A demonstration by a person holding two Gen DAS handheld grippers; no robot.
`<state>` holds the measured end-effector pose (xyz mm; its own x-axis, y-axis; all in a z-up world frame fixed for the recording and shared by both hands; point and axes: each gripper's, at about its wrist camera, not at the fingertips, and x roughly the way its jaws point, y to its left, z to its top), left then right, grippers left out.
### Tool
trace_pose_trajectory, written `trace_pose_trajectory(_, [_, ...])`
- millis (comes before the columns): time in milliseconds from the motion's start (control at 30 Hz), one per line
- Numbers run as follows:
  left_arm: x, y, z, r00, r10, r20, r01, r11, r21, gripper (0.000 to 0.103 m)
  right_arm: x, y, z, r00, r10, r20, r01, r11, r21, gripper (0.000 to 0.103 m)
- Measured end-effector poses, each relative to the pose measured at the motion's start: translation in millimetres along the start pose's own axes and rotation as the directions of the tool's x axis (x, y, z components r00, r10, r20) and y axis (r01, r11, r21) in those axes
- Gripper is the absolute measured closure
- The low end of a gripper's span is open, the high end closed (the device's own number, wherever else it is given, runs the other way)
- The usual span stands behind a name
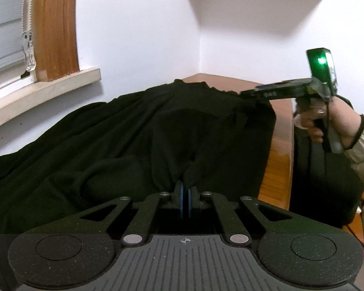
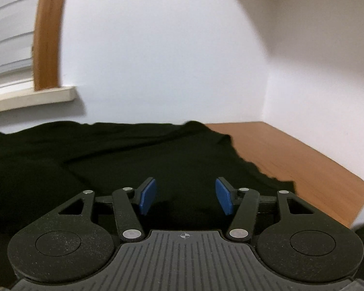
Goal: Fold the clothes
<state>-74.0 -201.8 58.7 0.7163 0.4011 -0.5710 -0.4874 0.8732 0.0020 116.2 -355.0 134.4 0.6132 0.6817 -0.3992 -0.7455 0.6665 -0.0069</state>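
From the left wrist, the left gripper [image 1: 185, 195] pinches a raised fold of the black garment [image 1: 123, 140], blue pads pressed together on the cloth, which lies spread across the wooden table [image 1: 276, 169] below the window sill [image 1: 43, 89]. A hand [image 1: 327, 118] holds the right gripper [image 1: 248, 94] at the garment's far edge.

From the right wrist, the right gripper [image 2: 185, 195] hovers over the black garment [image 2: 133, 155] on the wooden table [image 2: 291, 155], jaws parted with nothing clamped between its pads.
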Motion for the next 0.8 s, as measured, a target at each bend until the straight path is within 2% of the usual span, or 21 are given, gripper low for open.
trace_pose_trajectory(100, [2,-2,-2,1.000,-0.002,-0.006,0.002,1.000,0.001,0.099,6,-8,7,0.996,0.082,-0.033,-0.080,0.995,0.053,0.048])
trace_pose_trajectory(200, [5,-2,-4,1.000,-0.005,-0.010,0.005,1.000,-0.006,0.099,22,15,9,0.984,0.150,-0.091,-0.151,0.988,-0.004,0.049])
trace_pose_trajectory(300, [7,-3,-4,1.000,-0.002,-0.012,0.002,1.000,-0.002,0.099,44,46,4,0.971,0.168,-0.168,-0.184,0.980,-0.081,0.049])
trace_pose_trajectory(367, [6,-2,-5,1.000,-0.002,-0.011,0.002,1.000,-0.001,0.099,41,47,1,0.967,0.168,-0.193,-0.190,0.977,-0.102,0.051])
trace_pose_trajectory(433, [6,-1,-5,1.000,-0.001,-0.007,0.001,1.000,-0.003,0.099,37,46,-3,0.962,0.167,-0.215,-0.196,0.973,-0.120,0.062])
trace_pose_trajectory(500, [5,0,-6,1.000,-0.003,-0.002,0.003,1.000,-0.011,0.099,33,46,-6,0.957,0.165,-0.236,-0.202,0.970,-0.138,0.081])
trace_pose_trajectory(567, [4,1,-6,1.000,-0.004,0.003,0.004,1.000,-0.016,0.099,13,34,-13,0.963,0.133,-0.236,-0.173,0.972,-0.158,0.094])
trace_pose_trajectory(733, [0,-1,-4,1.000,-0.013,0.008,0.013,1.000,-0.016,0.099,-18,5,-32,0.971,0.090,-0.221,-0.122,0.983,-0.135,0.097])
trace_pose_trajectory(800, [-7,1,-3,1.000,-0.010,0.018,0.010,1.000,-0.020,0.094,-19,2,-35,0.971,0.083,-0.224,-0.115,0.985,-0.132,0.097])
